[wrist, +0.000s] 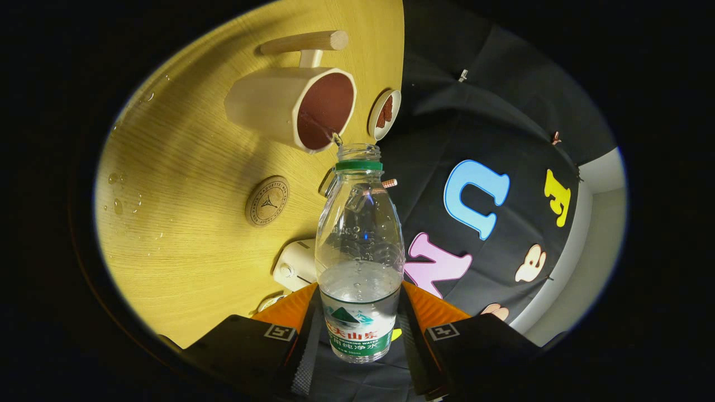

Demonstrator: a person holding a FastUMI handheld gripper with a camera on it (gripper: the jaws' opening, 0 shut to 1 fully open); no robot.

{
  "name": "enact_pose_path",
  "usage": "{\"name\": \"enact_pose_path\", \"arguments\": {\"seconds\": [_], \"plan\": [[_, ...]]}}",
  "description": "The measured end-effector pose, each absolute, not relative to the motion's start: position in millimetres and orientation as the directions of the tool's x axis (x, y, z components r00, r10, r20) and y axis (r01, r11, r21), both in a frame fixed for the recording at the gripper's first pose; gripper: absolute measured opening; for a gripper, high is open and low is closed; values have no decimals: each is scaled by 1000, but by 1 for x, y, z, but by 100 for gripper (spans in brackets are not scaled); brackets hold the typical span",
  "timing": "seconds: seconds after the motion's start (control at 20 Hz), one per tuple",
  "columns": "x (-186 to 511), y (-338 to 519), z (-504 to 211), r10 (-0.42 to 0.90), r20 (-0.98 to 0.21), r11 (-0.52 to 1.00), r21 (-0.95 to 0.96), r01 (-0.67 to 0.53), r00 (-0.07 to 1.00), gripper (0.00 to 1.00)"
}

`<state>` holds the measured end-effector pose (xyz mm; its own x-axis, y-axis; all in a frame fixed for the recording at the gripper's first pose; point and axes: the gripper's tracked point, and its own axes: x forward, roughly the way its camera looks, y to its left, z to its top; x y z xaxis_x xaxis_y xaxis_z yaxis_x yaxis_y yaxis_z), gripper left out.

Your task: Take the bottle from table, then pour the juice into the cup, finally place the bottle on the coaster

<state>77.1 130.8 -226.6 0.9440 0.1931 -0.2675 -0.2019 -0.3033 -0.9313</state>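
My hand-held gripper [360, 329] clamps the clear plastic bottle [360, 251], tipped mouth-first at the cream cup [293, 106], mid-pour; the round cork coaster [267, 201] beside the cup waits.

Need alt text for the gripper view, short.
The hand-held gripper is shut on an uncapped clear bottle, tipped so its mouth meets the rim of a cream cup with a wooden handle, a thin stream going in. A round coaster lies nearby on the wooden table, among scattered drops.
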Motion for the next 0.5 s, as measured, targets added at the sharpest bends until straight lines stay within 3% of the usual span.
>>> {"name": "enact_pose_path", "arguments": {"seconds": [0.5], "plan": [[81,140,-213,219,-244,-382,-913,-147,945,70]]}}
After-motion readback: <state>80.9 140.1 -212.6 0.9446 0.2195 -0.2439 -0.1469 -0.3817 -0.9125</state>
